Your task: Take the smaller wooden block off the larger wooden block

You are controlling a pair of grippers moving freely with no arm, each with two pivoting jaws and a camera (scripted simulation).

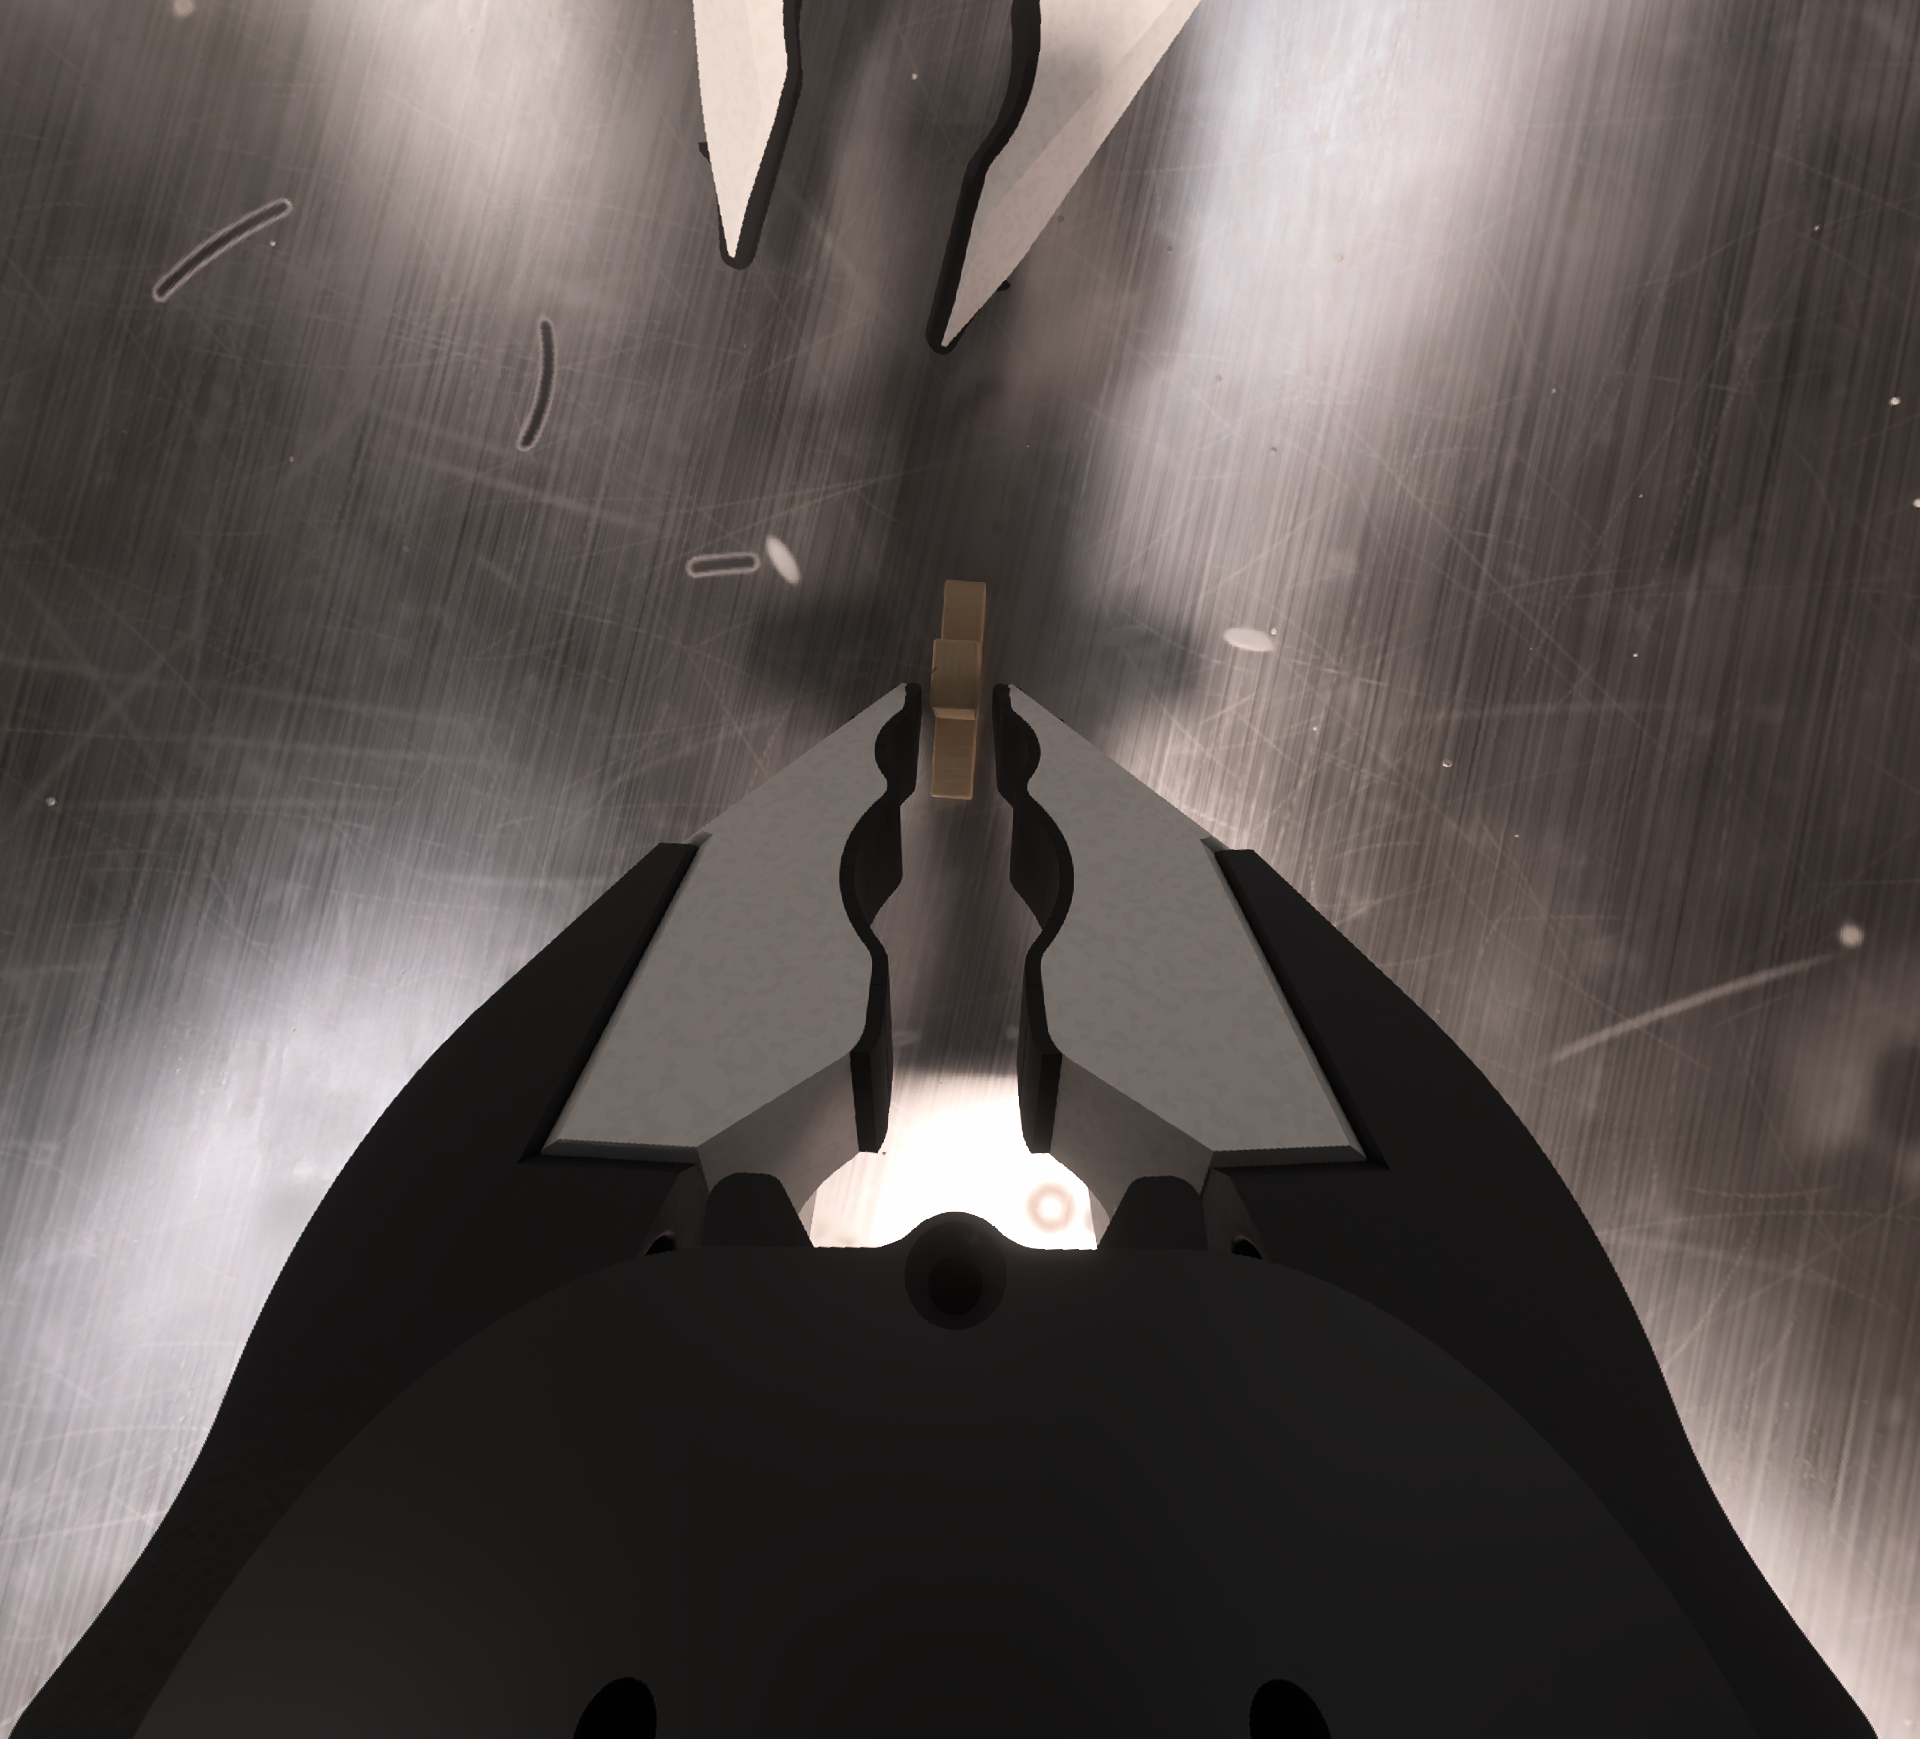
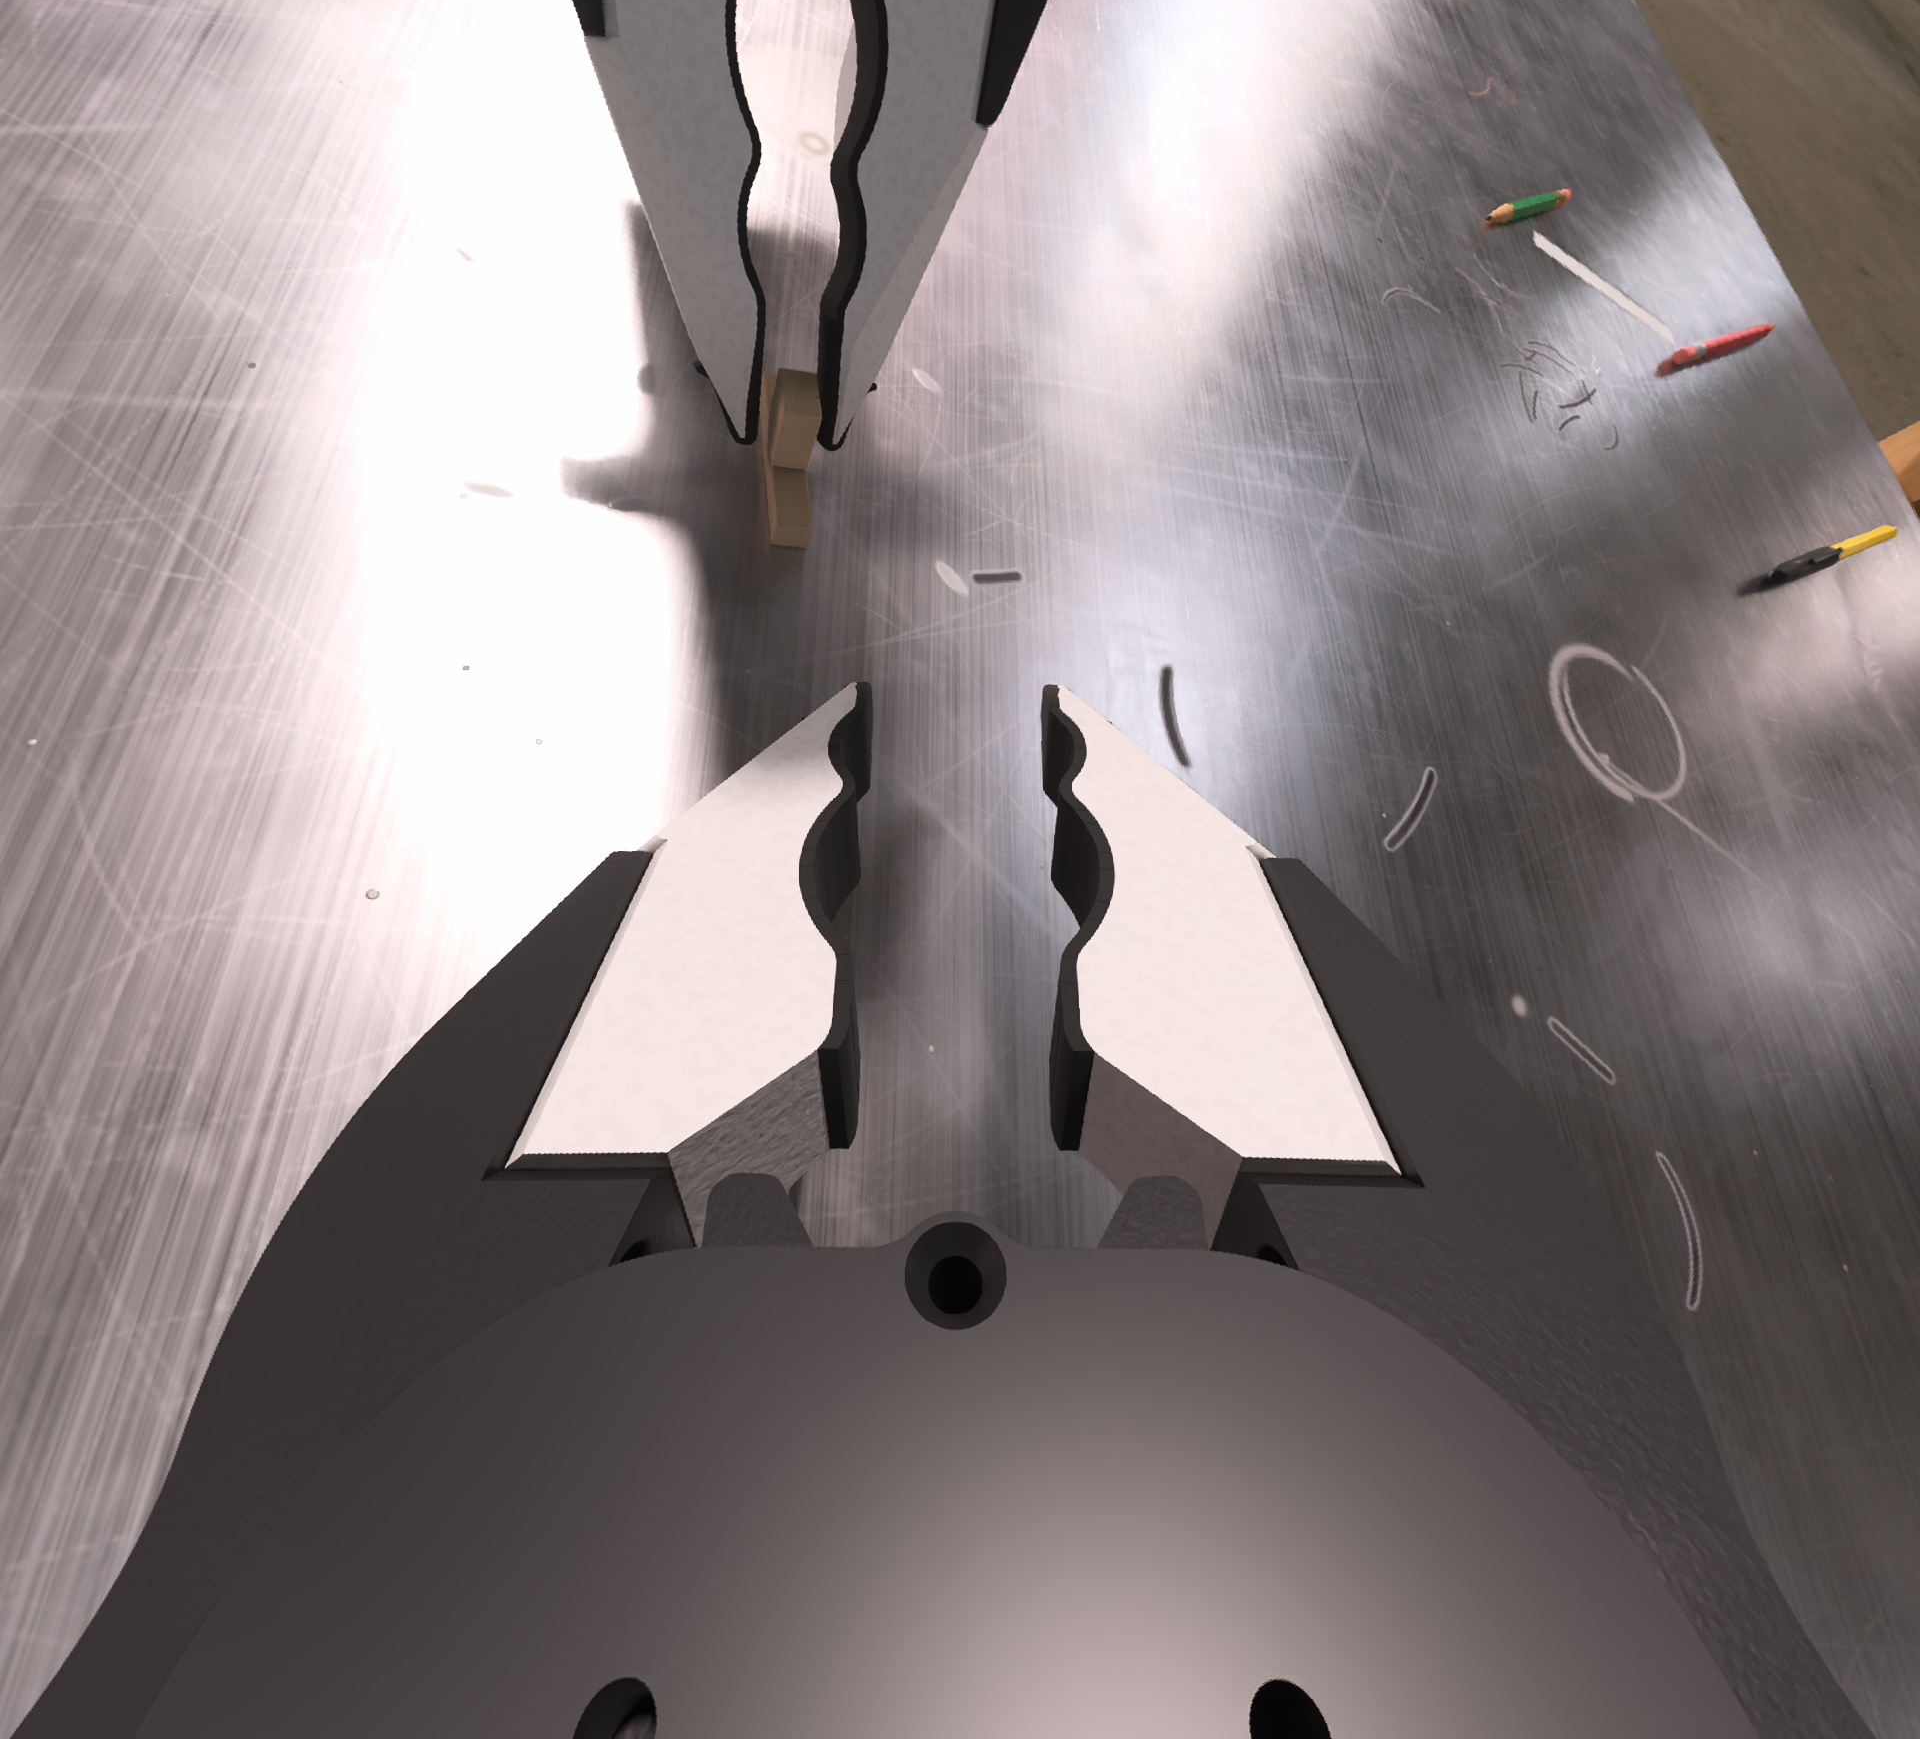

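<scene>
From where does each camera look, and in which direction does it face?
Left wrist view: sits on the left claw, facing steeply down at the metal table; its tips flank the wooden blocks.
Right wrist view: sits on the right claw, facing forward and down; its fingers are open and empty.
Shared: the blocks, the table, and each shows the other claw opposite.

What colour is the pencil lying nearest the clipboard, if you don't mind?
Green pencil, clearest in the right wrist view.
</scene>
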